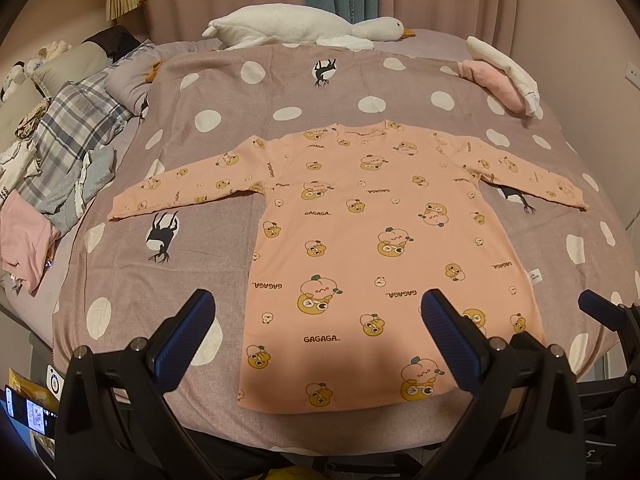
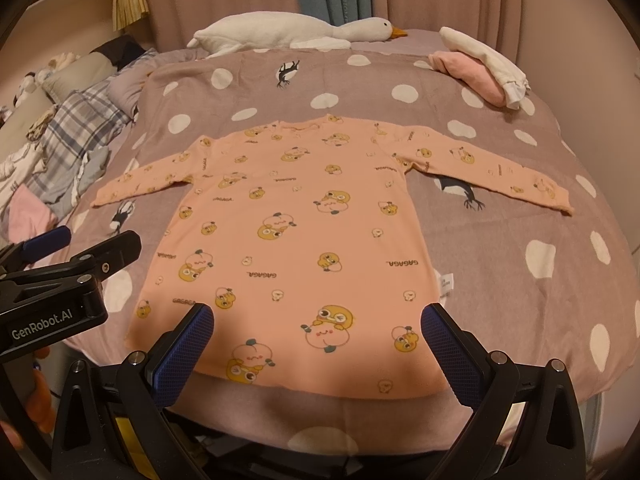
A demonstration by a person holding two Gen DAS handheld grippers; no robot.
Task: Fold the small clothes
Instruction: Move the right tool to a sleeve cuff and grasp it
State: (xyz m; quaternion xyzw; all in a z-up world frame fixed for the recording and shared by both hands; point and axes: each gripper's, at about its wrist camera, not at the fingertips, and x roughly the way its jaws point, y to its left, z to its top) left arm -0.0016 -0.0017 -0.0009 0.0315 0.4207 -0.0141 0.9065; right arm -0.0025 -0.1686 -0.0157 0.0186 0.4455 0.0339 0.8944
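A small pink long-sleeved shirt with cartoon prints lies flat on the bed, both sleeves spread out; it also shows in the right wrist view. My left gripper is open and empty, hovering over the shirt's hem near the front edge of the bed. My right gripper is open and empty, also above the hem. The right gripper's finger shows at the right of the left wrist view. The left gripper's fingers show at the left of the right wrist view.
The bed has a mauve polka-dot cover. A white goose plush lies at the back. Folded pink and white clothes sit at the back right. A pile of unfolded clothes lies along the left side.
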